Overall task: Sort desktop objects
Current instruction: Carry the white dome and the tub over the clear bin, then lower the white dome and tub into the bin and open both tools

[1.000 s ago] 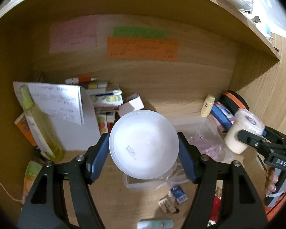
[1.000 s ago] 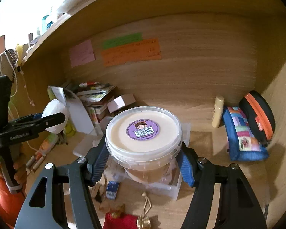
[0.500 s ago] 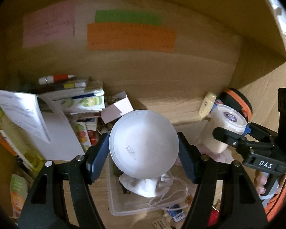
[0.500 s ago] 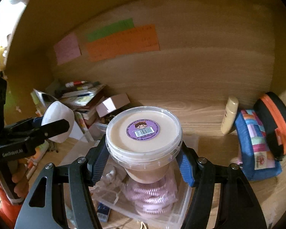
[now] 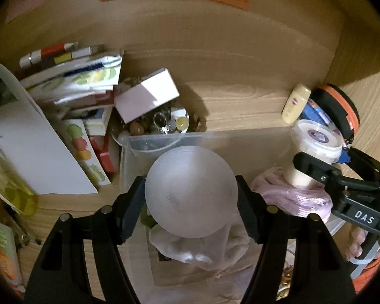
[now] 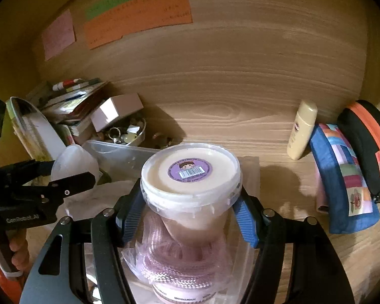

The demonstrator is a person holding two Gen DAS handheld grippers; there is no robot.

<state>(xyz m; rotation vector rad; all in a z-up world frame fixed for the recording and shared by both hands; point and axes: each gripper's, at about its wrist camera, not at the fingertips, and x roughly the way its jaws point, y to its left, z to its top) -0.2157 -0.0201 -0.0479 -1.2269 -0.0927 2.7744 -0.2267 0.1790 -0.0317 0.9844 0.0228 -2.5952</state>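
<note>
Tub (image 6: 190,177) base hidden behind jaws

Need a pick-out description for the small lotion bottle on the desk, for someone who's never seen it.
Start at the wooden back wall, right side. The lotion bottle leans there, beside the blue patchwork pouch. It is the only pale cream, slim bottle there.

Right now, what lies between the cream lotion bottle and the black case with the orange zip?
A blue patchwork fabric pouch leans between the cream lotion bottle and the black case, clearest in the right wrist view.
</note>
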